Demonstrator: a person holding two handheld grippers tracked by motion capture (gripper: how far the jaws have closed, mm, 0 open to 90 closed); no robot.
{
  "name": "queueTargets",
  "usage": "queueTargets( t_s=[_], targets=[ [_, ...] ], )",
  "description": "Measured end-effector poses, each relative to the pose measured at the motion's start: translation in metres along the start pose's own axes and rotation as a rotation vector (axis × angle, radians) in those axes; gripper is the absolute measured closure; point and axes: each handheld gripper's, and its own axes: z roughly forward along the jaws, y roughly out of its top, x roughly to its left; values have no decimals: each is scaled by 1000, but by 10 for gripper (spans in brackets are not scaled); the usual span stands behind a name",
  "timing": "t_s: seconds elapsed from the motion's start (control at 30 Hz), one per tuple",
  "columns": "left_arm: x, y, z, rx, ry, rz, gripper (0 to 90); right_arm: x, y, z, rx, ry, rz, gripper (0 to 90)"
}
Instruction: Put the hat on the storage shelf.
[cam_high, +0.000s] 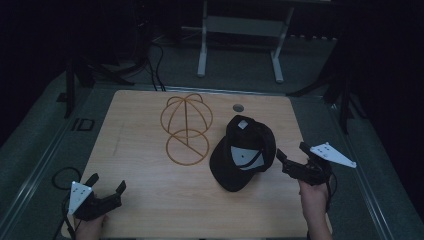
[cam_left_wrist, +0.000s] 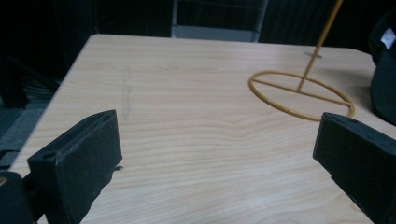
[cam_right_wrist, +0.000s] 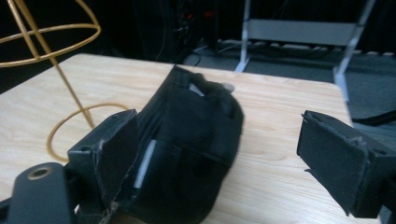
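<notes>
Your right gripper (cam_high: 291, 161) sits just beside the black cap (cam_high: 243, 152), fingers spread wide and holding nothing. That cap lies upside down on the tabletop (cam_high: 145, 195), right of the wire stand (cam_high: 186, 128); it looks light and floppy, so pinch the stiffer brim. Your left gripper (cam_high: 107, 186) waits open, empty.

The room is dim, with the far end almost black. A light wooden table (cam_high: 150, 200) with rounded corners stands on a grey-green floor (cam_high: 240, 70), and a small round grommet (cam_high: 238, 107) sits near its far edge. Beyond it stands a pale metal frame (cam_high: 240, 30) on 2 legs with flat feet. Dark cables (cam_high: 155, 70) trail across the floor at the far left, beside black stand legs (cam_high: 75, 80)
</notes>
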Motion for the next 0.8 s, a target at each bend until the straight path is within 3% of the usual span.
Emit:
queueTargets(
  t_s=[0.17,0.33,0.47,0.53,0.6,0.73,0.8],
  targets=[
    [-3,0,2,52,-4,7,16,9,9,15,34,-3,-24,105],
    [-5,1,2,60,0,17,16,12,11,31,61,10,-17,105],
    [-5,1,5,75,-3,27,16,18,11,55,119,59,-8,105],
    [-5,0,5,75,-8,23,16,19,10,66,158,49,-17,106],
    [-4,0,5,73,-11,20,16,19,6,78,202,8,-27,114],
    [-3,1,5,71,-16,12,16,13,-4,95,278,-15,12,154],
    [-2,0,6,73,-24,2,16,11,-7,97,290,-41,25,208]
  ],
)
